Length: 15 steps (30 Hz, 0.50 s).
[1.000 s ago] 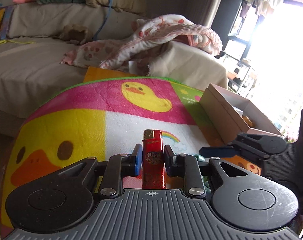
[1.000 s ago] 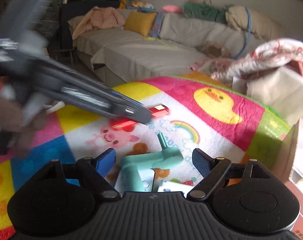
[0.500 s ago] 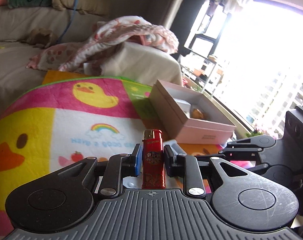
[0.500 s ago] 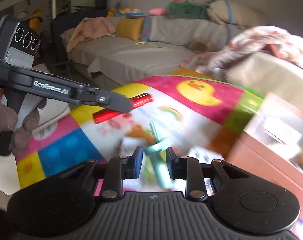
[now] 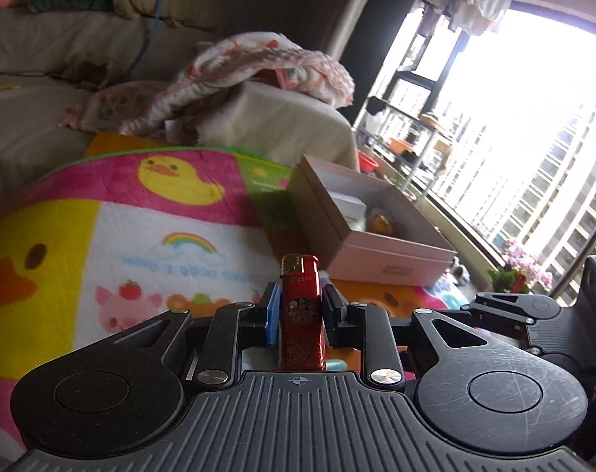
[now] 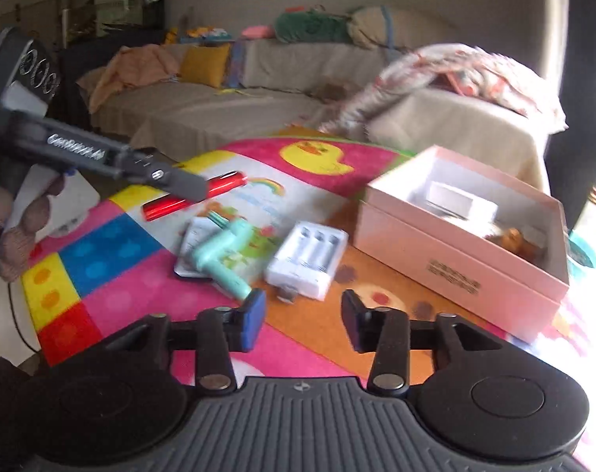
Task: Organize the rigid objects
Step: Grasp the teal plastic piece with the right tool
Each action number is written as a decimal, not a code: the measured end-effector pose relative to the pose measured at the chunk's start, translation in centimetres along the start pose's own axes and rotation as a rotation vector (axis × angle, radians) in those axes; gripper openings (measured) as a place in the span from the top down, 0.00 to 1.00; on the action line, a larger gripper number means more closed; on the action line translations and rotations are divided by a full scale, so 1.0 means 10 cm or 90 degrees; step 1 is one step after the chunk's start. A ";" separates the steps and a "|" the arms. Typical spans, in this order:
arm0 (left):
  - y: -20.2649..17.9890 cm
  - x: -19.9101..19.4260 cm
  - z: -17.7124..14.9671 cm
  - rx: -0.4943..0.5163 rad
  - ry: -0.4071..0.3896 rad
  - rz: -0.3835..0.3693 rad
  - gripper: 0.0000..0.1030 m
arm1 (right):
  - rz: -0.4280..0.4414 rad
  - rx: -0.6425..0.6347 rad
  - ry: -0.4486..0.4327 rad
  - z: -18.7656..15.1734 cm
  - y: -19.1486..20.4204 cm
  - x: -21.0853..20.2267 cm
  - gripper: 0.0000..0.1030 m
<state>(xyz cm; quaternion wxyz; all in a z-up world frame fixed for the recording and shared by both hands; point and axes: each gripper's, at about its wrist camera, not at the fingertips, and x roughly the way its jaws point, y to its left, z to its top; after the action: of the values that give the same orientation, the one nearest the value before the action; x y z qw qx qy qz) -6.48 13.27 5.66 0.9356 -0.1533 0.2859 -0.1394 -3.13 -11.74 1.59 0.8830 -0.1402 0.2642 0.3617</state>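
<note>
As before, red lighter [image 5: 301,306] in left tool [image 5: 298,308]

The lower end of the glossy red plastic lighter [image 5: 301,314] is hidden behind the left tongs' [image 5: 298,308] own ribbed body. In the right wrist view its middle is covered by a finger of those tongs. The contents of the pale pink cardboard box [image 6: 459,271] are only partly made out (a white inner box, something brownish); the near wall hides the rest. The print on that wall is too small to be read.
</note>
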 end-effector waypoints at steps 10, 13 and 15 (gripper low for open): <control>0.40 -0.11 -0.10 -0.074 0.001 0.042 0.74 | 0.080 0.012 0.028 0.29 0.51 0.73 0.47; 0.40 -0.10 -0.13 -0.075 0.004 0.028 0.74 | 0.080 -0.003 0.054 0.28 0.52 0.82 0.74; 0.39 -0.08 -0.14 -0.080 0.005 0.015 0.74 | 0.087 -0.012 0.058 0.25 0.47 0.74 0.76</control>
<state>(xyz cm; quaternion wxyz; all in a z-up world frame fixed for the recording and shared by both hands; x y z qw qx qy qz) -7.19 16.83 3.52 0.9246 -0.2081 0.2992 -0.1106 -1.16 -3.22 -0.83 0.8418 -0.1465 0.3096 0.4171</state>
